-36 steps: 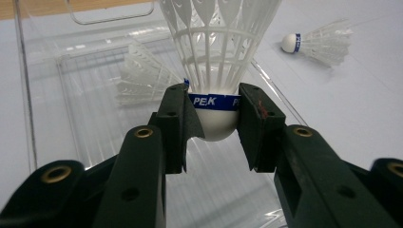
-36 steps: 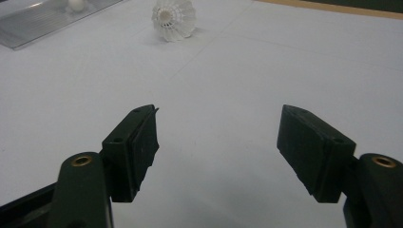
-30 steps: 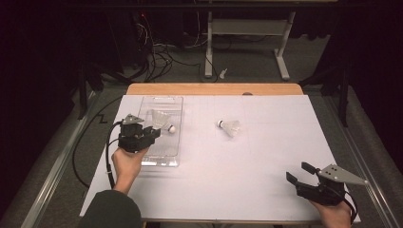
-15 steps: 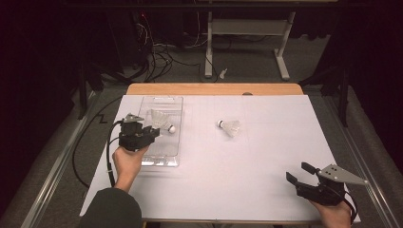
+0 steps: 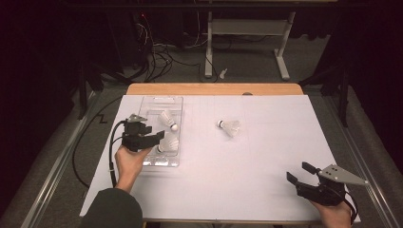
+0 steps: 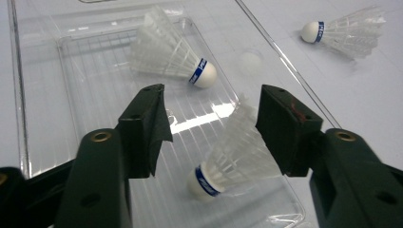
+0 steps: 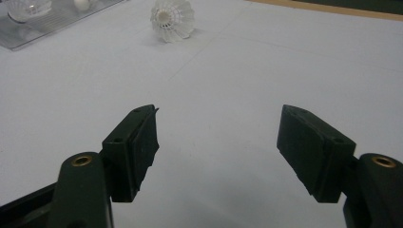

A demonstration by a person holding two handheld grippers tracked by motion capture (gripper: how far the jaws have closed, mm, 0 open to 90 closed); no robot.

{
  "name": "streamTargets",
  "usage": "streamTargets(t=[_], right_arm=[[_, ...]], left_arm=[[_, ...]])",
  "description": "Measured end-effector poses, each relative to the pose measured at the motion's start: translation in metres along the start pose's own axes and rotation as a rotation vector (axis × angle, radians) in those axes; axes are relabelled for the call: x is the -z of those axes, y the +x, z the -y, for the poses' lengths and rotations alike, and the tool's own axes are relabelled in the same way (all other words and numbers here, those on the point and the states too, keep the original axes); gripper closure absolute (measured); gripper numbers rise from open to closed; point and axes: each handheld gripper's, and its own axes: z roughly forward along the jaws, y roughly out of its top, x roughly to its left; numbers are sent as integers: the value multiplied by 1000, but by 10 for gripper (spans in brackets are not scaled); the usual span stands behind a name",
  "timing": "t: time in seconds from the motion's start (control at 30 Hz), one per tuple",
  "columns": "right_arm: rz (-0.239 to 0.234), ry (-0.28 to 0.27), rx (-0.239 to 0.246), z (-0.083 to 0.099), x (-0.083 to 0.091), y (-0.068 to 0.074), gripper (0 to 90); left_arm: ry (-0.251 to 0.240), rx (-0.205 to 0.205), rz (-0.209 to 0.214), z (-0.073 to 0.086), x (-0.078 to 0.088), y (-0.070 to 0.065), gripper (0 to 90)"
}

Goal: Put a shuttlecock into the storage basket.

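Observation:
A clear plastic tray [image 5: 153, 104] [image 6: 43, 95] lies at the table's left. Two white shuttlecocks rest in it: one [image 5: 167, 118] [image 6: 171, 54] toward the far end, the other [image 5: 169, 144] [image 6: 235, 154] nearer. My left gripper [image 5: 158, 142] [image 6: 213, 102] hovers over the tray. Its jaws have just been opening and now stand open on either side of the nearer shuttlecock, which lies on the tray floor. A third shuttlecock [image 5: 230, 127] [image 6: 344, 32] [image 7: 172, 18] lies on the white table mid-field. My right gripper [image 5: 298, 172] [image 7: 218, 118] rests open and empty near the front right corner.
The white table cover [image 5: 247, 156] spans the worktop, with a wooden strip [image 5: 214, 89] along its far edge. Cables and a metal stand leg [image 5: 207, 52] sit on the floor beyond. A black cable [image 5: 78, 156] trails off the left side.
The left jaws have spread apart, and the shuttlecock they held now lies in the tray between them. The right gripper has not moved.

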Motion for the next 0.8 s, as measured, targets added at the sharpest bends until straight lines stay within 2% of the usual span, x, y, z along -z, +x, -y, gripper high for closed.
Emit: streamTargets(t=[0.23,0.8], right_arm=[[0,0,0,0,0,0,304],[1,-3,0,0,1,0,304]], left_arm=[[-21,-3,-2,0,3,-3,362],[-91,-41,23,2,17,-19,351]])
